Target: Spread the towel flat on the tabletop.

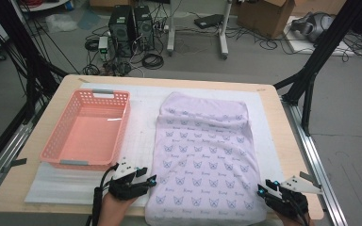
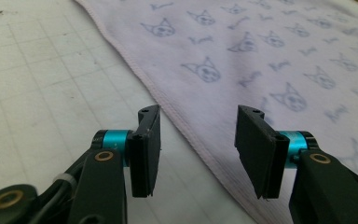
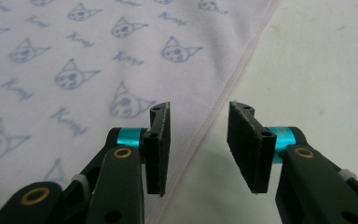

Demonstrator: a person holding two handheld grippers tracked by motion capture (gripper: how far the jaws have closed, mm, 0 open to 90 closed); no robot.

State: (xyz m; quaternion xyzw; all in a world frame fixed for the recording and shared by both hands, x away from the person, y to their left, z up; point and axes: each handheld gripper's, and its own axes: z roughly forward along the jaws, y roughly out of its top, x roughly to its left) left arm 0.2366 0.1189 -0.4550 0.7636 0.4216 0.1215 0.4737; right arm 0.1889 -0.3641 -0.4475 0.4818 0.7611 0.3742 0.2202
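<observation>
Lilac cloth printed with cat faces lies flat on the white mat, reaching from the tabletop's middle to its near edge. Left gripper sits at the cloth's near left corner, right gripper at its near right corner; both have their jaws apart, straddling the hems without gripping. A pink basket stands toward the left edge.

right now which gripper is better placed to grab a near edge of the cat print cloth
Neither clearly. The left gripper sits at the left hem of the cloth, the right gripper at the right hem. Both have open jaws straddling their edge with nothing gripped. If picking one, left, though that is only a slight lean.
</observation>
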